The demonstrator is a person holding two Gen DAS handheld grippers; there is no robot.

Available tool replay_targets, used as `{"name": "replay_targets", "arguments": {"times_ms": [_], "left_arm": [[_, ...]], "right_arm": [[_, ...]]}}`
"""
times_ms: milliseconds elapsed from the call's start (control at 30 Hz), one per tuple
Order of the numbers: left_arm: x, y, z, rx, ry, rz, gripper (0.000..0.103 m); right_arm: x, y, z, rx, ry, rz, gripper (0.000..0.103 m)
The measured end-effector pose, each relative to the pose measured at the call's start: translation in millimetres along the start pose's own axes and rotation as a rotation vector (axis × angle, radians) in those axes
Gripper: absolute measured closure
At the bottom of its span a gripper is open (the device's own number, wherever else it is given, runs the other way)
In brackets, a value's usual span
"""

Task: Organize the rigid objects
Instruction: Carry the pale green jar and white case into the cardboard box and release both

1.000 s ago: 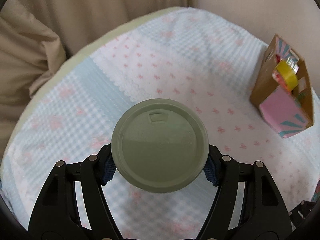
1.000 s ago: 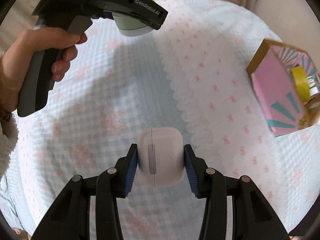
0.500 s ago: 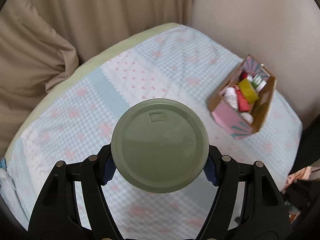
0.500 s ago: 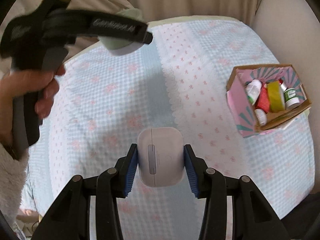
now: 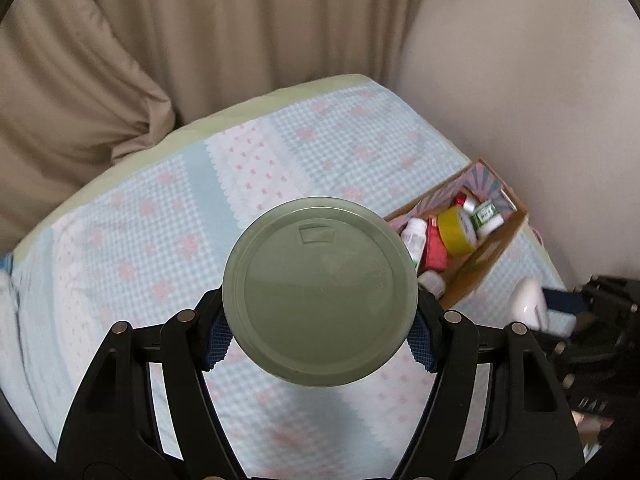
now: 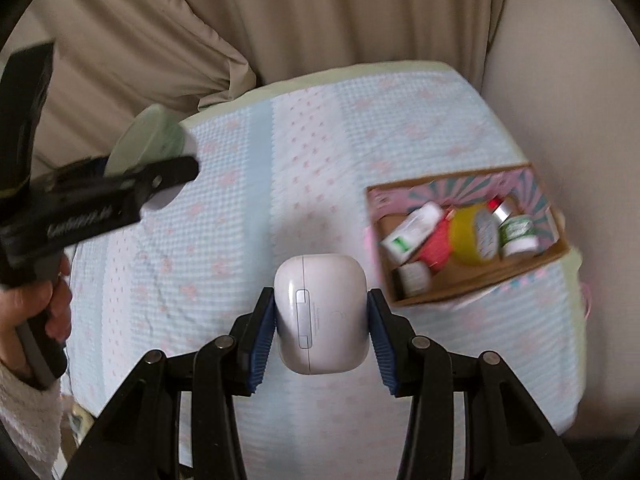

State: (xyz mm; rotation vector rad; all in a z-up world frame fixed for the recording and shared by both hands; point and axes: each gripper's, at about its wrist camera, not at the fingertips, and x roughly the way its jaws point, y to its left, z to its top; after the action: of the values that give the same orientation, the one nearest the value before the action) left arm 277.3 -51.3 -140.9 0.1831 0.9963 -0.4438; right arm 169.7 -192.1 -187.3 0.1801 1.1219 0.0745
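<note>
My left gripper [image 5: 320,326] is shut on a round green-lidded jar [image 5: 320,292], held high above the bed; the jar also shows in the right wrist view [image 6: 150,156]. My right gripper [image 6: 322,330] is shut on a white earbud case [image 6: 322,314], also held high; the case shows in the left wrist view [image 5: 528,304]. An open cardboard box [image 6: 476,280] with pink and teal print sits on the bed at the right, and in the left wrist view [image 5: 490,252]. It holds a yellow tape roll [image 6: 466,236], small bottles and jars.
The bed has a light blue checked cover [image 6: 248,216] with a white strip. Beige curtains [image 5: 220,40] and a cushion [image 5: 60,100] stand behind it, a pale wall [image 5: 520,60] at the right. The bed's right edge lies just beyond the box.
Both grippers have risen well above the bed, each still holding its object. The whole bed and the box's contents have come into view.
</note>
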Motion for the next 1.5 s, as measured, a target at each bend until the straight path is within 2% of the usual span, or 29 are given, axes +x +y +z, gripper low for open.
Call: {"name": "replay_targets", "arguments": {"times_ms": [233, 333, 667, 933, 1133, 1400, 1500], "left_arm": [[25, -65, 6, -0.108, 0.028, 0.035, 0.035], [45, -86, 8, -0.139, 0.047, 0.021, 0.035], [136, -152, 12, -0.123, 0.158, -0.031, 0.036], [212, -189, 12, -0.072, 0.247, -0.051, 0.036], [257, -211, -5, -0.026, 0.331, -0.056, 0.036], [270, -225, -14, 0.044, 0.366, -0.046, 0.035], [272, -224, -15, 0.046, 0.376, -0.052, 0.035]], "right_arm": [[-4, -89, 27, -0.090, 0.030, 0.007, 0.061], [6, -123, 36, -0.093, 0.053, 0.008, 0.062], [60, -212, 63, -0.038, 0.122, 0.009, 0.061], [119, -252, 74, -0.001, 0.181, 0.038, 0.062], [163, -264, 70, -0.001, 0.235, 0.079, 0.062], [185, -269, 62, 0.044, 0.275, 0.150, 0.062], [189, -268, 63, 0.045, 0.274, 0.149, 0.061]]}}
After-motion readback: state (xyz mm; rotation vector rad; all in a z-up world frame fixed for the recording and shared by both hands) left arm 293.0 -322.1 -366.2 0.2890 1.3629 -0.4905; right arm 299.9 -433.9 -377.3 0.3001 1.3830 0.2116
